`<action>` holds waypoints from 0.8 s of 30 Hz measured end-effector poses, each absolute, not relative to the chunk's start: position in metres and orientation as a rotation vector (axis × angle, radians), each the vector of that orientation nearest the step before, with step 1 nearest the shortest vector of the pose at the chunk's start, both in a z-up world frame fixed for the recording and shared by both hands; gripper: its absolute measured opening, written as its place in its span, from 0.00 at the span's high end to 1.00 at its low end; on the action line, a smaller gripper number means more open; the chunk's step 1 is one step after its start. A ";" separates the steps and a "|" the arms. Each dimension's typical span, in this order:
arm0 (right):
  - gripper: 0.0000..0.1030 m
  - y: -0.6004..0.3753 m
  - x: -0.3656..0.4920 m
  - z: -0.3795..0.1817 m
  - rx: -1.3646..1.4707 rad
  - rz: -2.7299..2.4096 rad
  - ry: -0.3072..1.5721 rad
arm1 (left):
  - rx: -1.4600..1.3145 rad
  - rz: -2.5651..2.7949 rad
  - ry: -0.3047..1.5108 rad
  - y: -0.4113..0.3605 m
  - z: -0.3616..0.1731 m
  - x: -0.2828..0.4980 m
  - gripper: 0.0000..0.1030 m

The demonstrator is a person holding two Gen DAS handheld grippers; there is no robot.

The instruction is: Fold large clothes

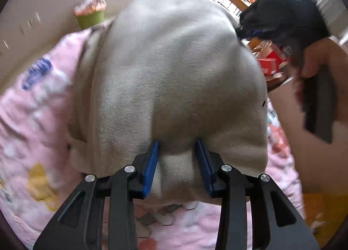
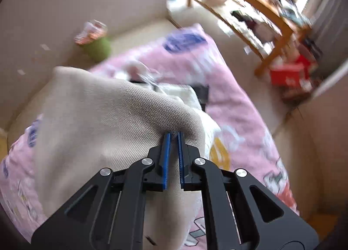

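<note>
Over on the left, the left gripper (image 1: 177,167) has its blue pads spread with a wide gap, a fold of the beige garment (image 1: 174,71) sitting between them; whether they truly bite the cloth, I cannot tell. The garment balloons straight ahead of those fingers, lifted off the pink blanket (image 1: 32,119), its long run heading away from the camera. Moving right, the right gripper (image 2: 173,158) has its pads nearly pressed together, pinching an edge of that beige garment (image 2: 97,130), which drapes down and to its left. So the cloth hangs between the two tools, and the right one looks the surer hold; the next fold, I judge, turns on carrying this raised edge forward over the blanket (image 2: 228,102). Beyond: a green pot (image 2: 97,48), pale floor, wooden table (image 2: 261,10), red box (image 2: 287,73).
</note>
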State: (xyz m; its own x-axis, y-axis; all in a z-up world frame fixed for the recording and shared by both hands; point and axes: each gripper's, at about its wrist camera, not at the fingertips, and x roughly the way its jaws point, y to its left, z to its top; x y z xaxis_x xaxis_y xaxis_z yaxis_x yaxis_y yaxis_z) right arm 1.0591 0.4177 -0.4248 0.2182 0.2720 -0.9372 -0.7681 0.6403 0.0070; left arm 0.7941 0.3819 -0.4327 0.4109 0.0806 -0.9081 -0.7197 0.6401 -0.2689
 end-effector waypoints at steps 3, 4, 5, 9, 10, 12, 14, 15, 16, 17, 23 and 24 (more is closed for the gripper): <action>0.94 0.419 1.063 -0.431 -0.495 0.768 1.147 | -0.609 0.596 1.062 0.375 -0.429 0.807 0.65; 0.94 0.418 1.064 -0.428 -0.476 0.783 1.157 | -0.609 0.600 1.079 0.376 -0.428 0.809 0.65; 0.94 0.411 1.066 -0.419 -0.433 0.814 1.168 | -0.628 0.600 1.101 0.380 -0.427 0.809 0.65; 0.91 0.362 1.053 -0.361 -0.241 0.873 1.126 | -0.556 0.564 1.159 0.374 -0.407 0.806 0.64; 0.91 0.336 1.040 -0.339 -0.156 0.901 1.095 | -0.537 0.536 1.162 0.373 -0.399 0.803 0.64; 0.88 0.306 1.015 -0.312 -0.107 0.930 1.075 | -0.509 0.521 1.146 0.371 -0.375 0.795 0.60; 0.71 0.267 0.978 -0.282 -0.076 0.935 1.040 | -0.498 0.551 1.099 0.371 -0.344 0.780 0.35; 0.41 0.247 0.959 -0.267 -0.097 0.891 0.999 | -0.504 0.576 1.055 0.370 -0.323 0.770 0.17; 0.25 0.231 0.942 -0.252 -0.099 0.845 0.934 | -0.514 0.592 1.004 0.370 -0.301 0.758 0.15; 0.22 0.213 0.924 -0.237 -0.089 0.828 0.867 | -0.518 0.591 0.979 0.370 -0.289 0.750 0.15; 0.06 0.147 0.827 -0.178 -0.095 0.741 0.666 | -0.383 0.640 0.866 0.352 -0.203 0.691 0.08; 0.06 0.142 0.816 -0.172 -0.107 0.716 0.643 | -0.348 0.657 0.855 0.347 -0.194 0.684 0.08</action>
